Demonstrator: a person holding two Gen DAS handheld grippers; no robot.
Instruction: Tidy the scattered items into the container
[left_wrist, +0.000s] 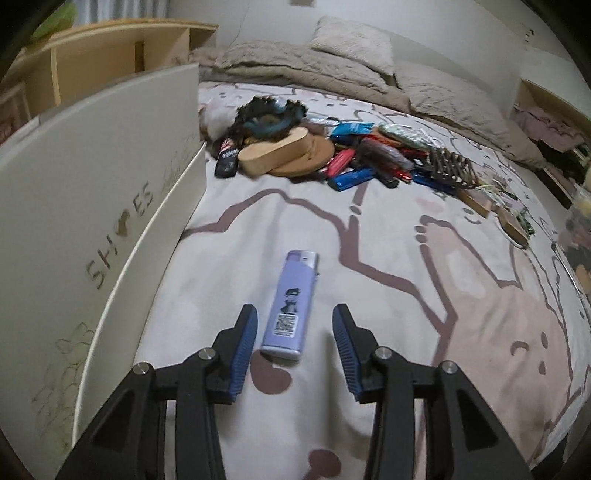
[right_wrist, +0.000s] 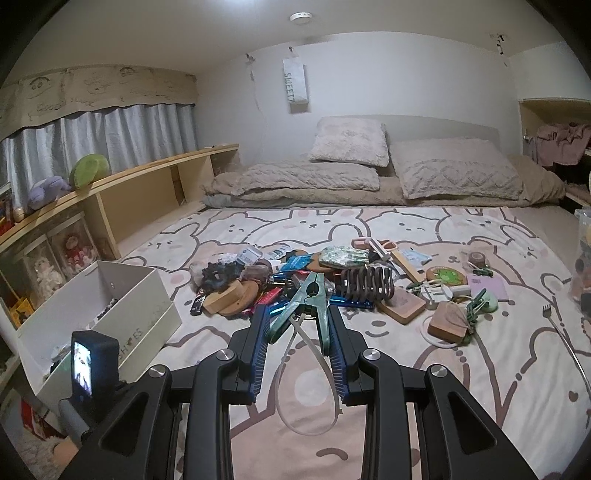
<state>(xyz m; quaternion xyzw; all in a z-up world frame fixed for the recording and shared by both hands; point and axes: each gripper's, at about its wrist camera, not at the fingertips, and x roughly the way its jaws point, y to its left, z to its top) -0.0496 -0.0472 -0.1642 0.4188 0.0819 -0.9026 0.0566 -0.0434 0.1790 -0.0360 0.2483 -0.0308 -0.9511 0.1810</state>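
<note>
My left tool (left_wrist: 294, 314) stood partly open over the bed sheet (left_wrist: 424, 295), pads clear of the purple lighter (left_wrist: 290, 304) lying flat between them, its base end nearest me. White shoe box (left_wrist: 92, 229) just left. My right tool (right_wrist: 297, 314) was clamped on a green clip (right_wrist: 308, 299), a pale loop (right_wrist: 306, 387) hanging below, pile (right_wrist: 332, 280) beyond.

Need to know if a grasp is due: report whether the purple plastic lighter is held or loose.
Loose. The purple plastic lighter lies flat on the bunny-print bedsheet, between the left gripper fingers, with gaps on both sides.
</note>
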